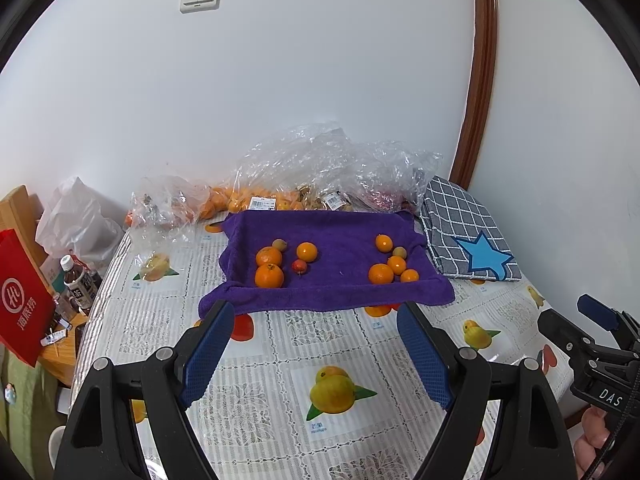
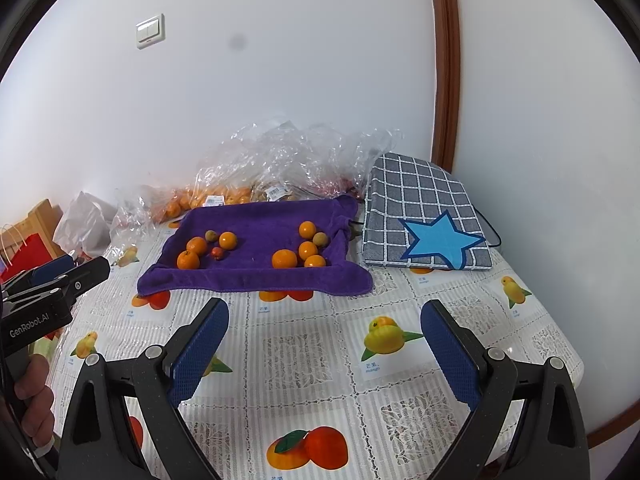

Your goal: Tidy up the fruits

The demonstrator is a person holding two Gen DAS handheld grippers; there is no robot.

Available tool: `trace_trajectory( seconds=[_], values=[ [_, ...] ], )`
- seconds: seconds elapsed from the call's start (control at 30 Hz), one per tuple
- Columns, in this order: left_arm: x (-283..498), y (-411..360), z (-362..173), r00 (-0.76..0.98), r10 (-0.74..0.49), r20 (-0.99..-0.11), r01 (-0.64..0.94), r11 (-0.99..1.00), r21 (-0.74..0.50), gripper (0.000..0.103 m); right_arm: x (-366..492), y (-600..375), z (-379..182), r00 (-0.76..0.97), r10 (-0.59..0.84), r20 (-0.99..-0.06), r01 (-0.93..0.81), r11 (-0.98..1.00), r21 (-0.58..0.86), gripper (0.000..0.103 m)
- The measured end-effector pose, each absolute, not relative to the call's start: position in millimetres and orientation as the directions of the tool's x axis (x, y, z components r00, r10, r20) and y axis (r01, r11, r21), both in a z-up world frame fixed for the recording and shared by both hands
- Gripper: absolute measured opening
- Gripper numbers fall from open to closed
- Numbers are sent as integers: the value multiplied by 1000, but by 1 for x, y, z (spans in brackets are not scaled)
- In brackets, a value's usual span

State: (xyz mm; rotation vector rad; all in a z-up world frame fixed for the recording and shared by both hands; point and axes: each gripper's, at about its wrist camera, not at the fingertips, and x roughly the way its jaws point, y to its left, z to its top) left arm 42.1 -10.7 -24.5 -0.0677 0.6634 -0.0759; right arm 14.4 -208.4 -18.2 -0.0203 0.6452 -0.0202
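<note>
Purple towel on the table carries two clusters of fruit, oranges left, more right. Both your grippers, left and right, hang spread and empty. Approach one fruit squarely, closing gently so neighbours don't roll.

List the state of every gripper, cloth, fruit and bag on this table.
left gripper: open, empty
right gripper: open, empty
purple towel: spread flat, edges raised
fruits: loose, two clusters on towel
clear bags: crumpled, against wall
checked cloth: folded
</note>
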Motion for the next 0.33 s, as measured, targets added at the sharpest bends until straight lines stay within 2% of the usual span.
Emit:
trace_trajectory(
  seconds=[0.33],
  values=[
    [42, -9, -21, 783, -86, -616, 43, 995, -85, 82, 14, -208, -18, 799, -25, -601, 13, 1000, -25, 96]
  ],
)
